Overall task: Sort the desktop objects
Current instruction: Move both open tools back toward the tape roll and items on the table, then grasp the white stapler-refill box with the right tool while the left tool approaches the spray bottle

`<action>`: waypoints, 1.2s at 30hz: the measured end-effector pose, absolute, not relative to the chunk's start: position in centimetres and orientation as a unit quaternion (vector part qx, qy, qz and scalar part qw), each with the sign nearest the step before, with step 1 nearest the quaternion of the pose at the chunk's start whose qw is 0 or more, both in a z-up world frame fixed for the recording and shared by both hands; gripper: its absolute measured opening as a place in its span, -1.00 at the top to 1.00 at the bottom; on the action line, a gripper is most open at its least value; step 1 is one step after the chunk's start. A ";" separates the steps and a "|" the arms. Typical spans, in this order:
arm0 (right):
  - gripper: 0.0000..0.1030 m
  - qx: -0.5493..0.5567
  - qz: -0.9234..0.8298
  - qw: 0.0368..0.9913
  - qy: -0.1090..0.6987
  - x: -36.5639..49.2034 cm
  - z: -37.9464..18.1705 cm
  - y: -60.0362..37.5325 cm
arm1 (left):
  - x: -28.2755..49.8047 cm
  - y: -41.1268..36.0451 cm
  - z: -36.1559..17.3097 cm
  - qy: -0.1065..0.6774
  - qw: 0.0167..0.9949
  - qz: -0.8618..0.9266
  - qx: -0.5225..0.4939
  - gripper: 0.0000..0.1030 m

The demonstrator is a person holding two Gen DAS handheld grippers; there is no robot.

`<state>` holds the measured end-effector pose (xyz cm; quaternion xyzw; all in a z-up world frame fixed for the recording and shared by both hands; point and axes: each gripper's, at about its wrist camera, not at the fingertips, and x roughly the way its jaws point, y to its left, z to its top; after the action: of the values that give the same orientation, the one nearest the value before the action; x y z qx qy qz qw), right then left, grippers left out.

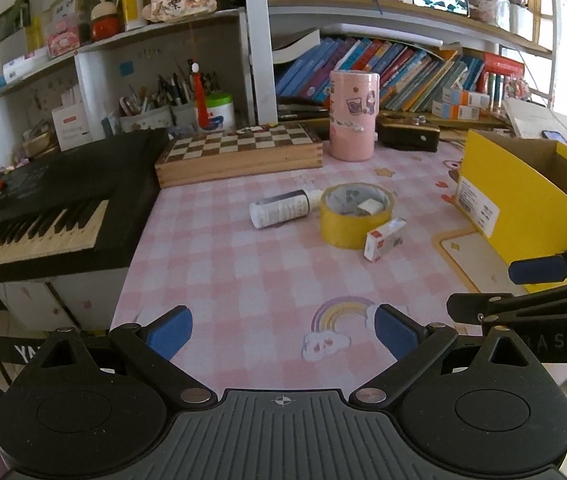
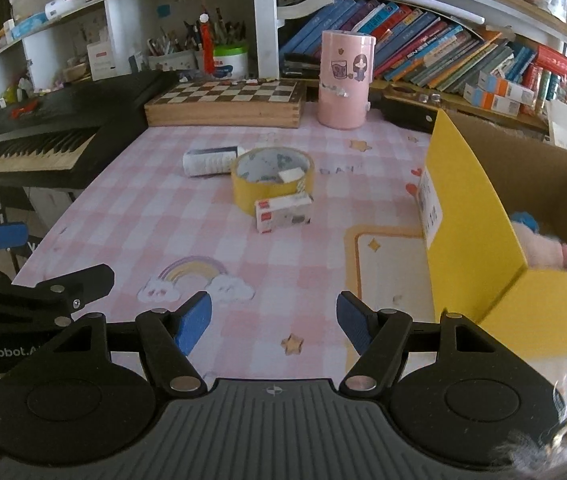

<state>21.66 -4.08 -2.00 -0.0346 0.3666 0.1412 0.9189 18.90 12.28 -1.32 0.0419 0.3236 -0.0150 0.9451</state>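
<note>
Both grippers are hovering over the near edge of the counter (image 2: 131,208), both with jaws released and nothing between the pads.

Left gripper (image 1: 283,334): jaws spread, empty. Right gripper (image 2: 273,322): jaws spread, empty, sitting just beside the left one on its right.

3 loose things are lying ahead of both sets of jaws, clustered mid-counter:
- yellow tape roll (image 2: 272,178), lying flat, hole up, with a small white block (image 2: 292,175) sitting inside it.
- small white-and-red box (image 2: 283,213), touching the roll's near side, long axis running left-right across the right jaws' view.
- white bottle (image 2: 210,161), lying on its side just left of the roll, long axis also roughly left-right, cap end touching or nearly touching the roll.

Yellow cardboard box (image 2: 471,216) is standing open to the right of the right jaws, a pink plush toy (image 2: 543,246) already lying inside, so probably the drop bin.

Judgement: the small box is the nearest thing, almost dead ahead of the right jaws and ahead-right of the left jaws. Right hand is looking better placed for it, and is nearer the bin. The bottle is falling more to the left hand's side.
</note>
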 end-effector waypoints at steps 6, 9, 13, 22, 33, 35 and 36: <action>-0.31 -0.038 0.155 0.916 0.367 24.7 -2.0 -4.4 | 21.2 11.8 -1.2 0.322 0.946 -0.001 0.040 -0.93; -0.31 -0.040 0.164 0.914 0.368 26.2 -2.1 -4.3 | 22.4 11.9 -1.3 0.326 0.945 0.011 0.037 -0.93; -0.31 -0.041 0.177 0.910 0.374 28.3 -2.5 -4.3 | 23.9 11.9 -1.5 0.330 0.943 0.026 0.035 -0.93; -0.33 -0.046 0.205 0.894 0.395 32.7 -3.8 -3.6 | 26.8 12.0 -1.9 0.340 0.938 0.055 0.031 -0.93; -0.33 -0.057 0.224 0.877 0.421 36.6 -6.0 -2.6 | 29.6 12.3 -2.6 0.353 0.933 0.071 0.019 -0.93; -0.30 -0.060 0.224 0.876 0.424 37.1 -6.4 -2.5 | 30.6 12.3 -2.9 0.355 0.932 0.070 0.015 -0.93; -0.28 -0.062 0.225 0.874 0.425 37.4 -6.5 -2.5 | 31.0 12.4 -3.1 0.356 0.932 0.071 0.015 -0.93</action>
<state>37.39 -2.50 -6.51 -0.0617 0.4254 0.2252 0.8744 31.01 12.37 -3.05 0.0148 0.3561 0.0708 0.9317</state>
